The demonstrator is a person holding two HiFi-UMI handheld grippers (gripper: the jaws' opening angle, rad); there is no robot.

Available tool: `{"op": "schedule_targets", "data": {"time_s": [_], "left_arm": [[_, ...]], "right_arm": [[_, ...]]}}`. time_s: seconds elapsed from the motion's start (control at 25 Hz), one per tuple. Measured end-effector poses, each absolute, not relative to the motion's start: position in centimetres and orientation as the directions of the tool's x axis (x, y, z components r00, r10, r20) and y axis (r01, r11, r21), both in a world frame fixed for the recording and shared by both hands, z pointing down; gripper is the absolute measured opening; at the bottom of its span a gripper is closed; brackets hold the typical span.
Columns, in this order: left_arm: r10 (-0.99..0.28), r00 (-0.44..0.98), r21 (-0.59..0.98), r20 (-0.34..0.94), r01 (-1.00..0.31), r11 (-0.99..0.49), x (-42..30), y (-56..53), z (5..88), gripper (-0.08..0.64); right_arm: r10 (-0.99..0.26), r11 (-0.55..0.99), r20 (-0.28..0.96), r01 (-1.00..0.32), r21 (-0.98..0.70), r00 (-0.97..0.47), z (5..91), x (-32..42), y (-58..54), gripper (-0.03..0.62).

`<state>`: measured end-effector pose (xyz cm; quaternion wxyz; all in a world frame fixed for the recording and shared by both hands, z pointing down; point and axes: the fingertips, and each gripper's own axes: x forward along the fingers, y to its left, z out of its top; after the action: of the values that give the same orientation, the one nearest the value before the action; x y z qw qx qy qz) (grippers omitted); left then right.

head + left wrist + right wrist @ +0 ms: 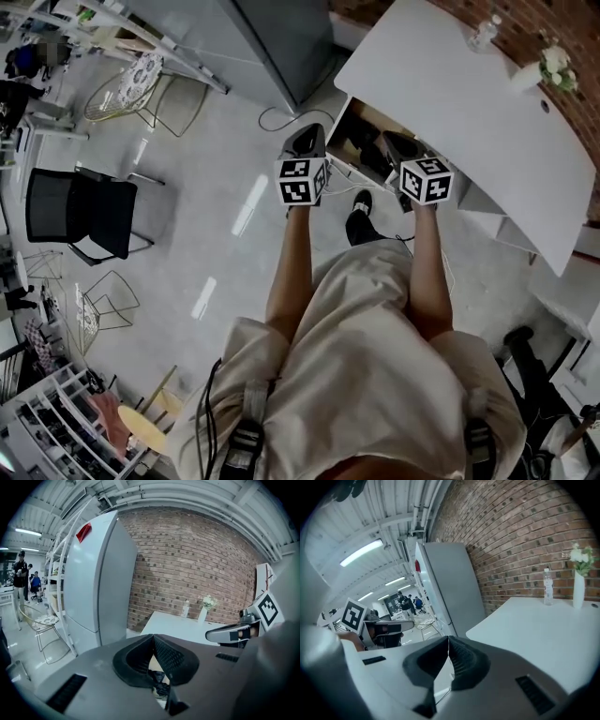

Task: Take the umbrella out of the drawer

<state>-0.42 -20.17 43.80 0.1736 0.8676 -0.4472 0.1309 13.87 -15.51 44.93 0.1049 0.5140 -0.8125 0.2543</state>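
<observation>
Both pairs of ribbed black rubber jaws are pressed tip to tip, holding nothing: left gripper, right gripper. At 12 o'clock from them, the tan-wood drawer stands open under the smooth, round-cornered white surface. Inside, the umbrella shows only as a dark crumpled bundle.

Drawer under table's near edge partly hidden by left gripper & right gripper, contents too dark to ID; table cut off at rt.

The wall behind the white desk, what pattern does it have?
The wall is reddish-brown brick, clearest in the left gripper view.
</observation>
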Motion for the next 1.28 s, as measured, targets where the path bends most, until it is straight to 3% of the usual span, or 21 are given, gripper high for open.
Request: {"op": "schedule_targets", "data": {"time_s": [0.48,0.84,1.28], "left_arm": [[-0.739,0.477,0.173,0.475,-0.874,-0.453,0.6,-26.4,48.1,0.009],[-0.670,0.447,0.269,0.592,-0.894,-0.358,-3.7,-25.4,55.9,0.009],[-0.540,0.534,0.336,0.650,-0.840,-0.427,-0.4,-24.1,67.2,0.009]], "right_arm": [[-0.674,0.463,0.492,-0.834,-0.300,-0.551,49.3,12.4,-22.8,0.069],[-0.572,0.389,0.621,-0.844,-0.369,-0.535,58.9,10.8,-21.5,0.069],[-0.542,0.289,0.715,-0.897,-0.333,-0.440,70.9,12.9,-22.9,0.069]]}}
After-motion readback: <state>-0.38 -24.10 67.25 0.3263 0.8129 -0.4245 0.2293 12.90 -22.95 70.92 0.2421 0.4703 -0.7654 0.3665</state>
